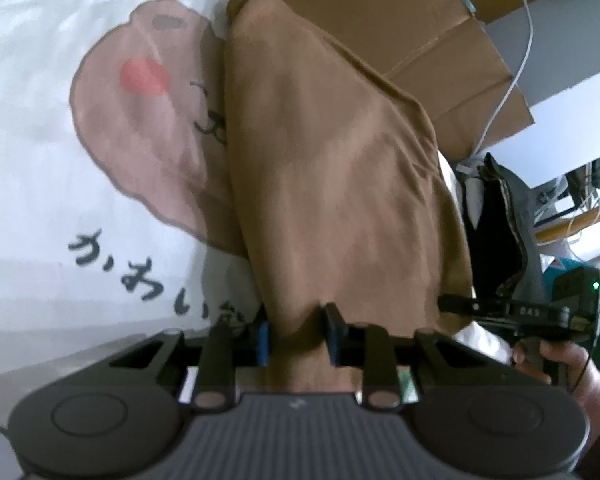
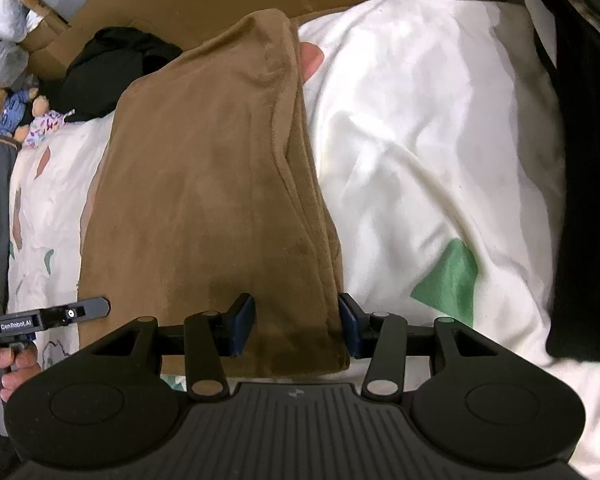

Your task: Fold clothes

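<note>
Brown garment (image 2: 212,200) folded lengthwise on bed (image 2: 420,140), long axis toward frame top. Left gripper (image 1: 296,334) jaws pinching near hem; right gripper (image 2: 296,326) jaws spread, straddling hem's right corner.

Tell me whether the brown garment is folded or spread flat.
Folded. The brown garment lies as a long narrow strip on the white bedding, with stacked layer edges along its right side.

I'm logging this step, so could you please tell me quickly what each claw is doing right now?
Left claw: closed on the brown garment.
Right claw: brown garment between its pads; grip cannot be told.
</note>
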